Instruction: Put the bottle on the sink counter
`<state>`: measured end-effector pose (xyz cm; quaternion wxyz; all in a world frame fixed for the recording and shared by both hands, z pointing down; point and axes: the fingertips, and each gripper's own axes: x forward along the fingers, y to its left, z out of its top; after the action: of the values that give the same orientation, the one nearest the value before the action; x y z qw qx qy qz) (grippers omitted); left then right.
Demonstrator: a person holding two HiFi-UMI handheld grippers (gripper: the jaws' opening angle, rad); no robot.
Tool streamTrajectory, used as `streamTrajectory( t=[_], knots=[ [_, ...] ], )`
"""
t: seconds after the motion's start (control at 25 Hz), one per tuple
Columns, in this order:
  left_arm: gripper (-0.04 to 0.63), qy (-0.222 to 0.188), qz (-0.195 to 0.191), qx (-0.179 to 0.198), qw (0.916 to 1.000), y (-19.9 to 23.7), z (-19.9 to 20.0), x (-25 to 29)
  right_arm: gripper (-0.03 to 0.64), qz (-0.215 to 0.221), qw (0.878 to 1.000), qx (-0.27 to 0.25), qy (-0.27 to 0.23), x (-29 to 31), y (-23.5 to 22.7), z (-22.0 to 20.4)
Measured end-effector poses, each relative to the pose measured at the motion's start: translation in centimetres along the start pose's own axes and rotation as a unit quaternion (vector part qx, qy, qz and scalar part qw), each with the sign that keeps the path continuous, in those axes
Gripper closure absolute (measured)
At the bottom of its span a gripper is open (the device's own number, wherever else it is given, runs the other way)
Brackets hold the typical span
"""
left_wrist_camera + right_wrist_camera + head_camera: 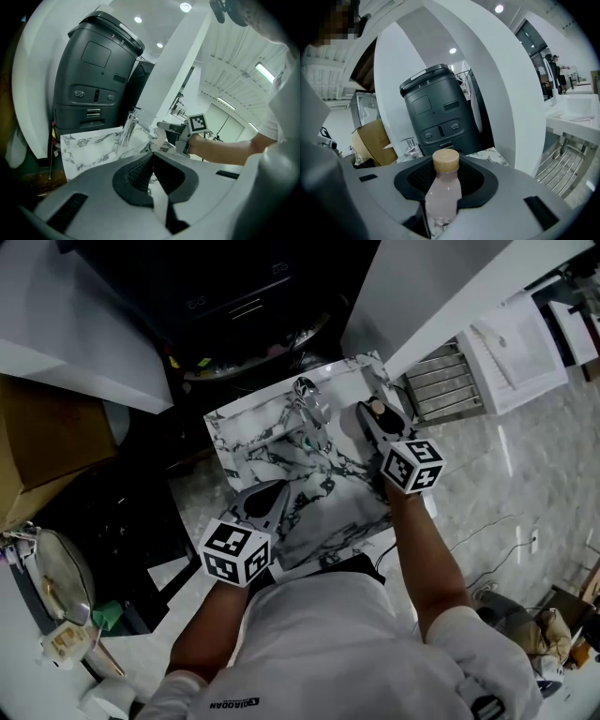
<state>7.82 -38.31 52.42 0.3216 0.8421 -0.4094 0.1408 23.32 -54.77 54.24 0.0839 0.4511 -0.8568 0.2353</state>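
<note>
A pale pink bottle point(442, 194) with a tan cap point(446, 160) stands upright between the pads of my right gripper point(443, 204), which is shut on its body. In the head view that gripper point(372, 416) is over the right part of the marble sink counter point(267, 442), to the right of the chrome faucet point(308, 405). My left gripper point(270, 495) hovers over the counter's near left part, its jaws together with nothing between them point(151, 161). The left gripper view shows the faucet point(128, 127) and the right gripper point(165, 129) with the bottle point(159, 138) beyond it.
A tall black machine point(96, 79) stands behind the counter, beside a white pillar point(441, 296). A cardboard box point(42, 442) sits at the left, and a metal rack point(450, 382) at the right. A pan point(52, 582) lies on a surface at the lower left.
</note>
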Motion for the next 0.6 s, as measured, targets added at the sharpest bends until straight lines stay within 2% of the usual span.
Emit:
streamTrajectory(
  t=[0.6],
  knots=[
    [0.581, 0.005, 0.003, -0.003, 1.0000, 0.2, 0.4, 1.7, 0.457, -0.022, 0.999, -0.044, 0.005, 4.1, -3.2, 0.5]
  ],
)
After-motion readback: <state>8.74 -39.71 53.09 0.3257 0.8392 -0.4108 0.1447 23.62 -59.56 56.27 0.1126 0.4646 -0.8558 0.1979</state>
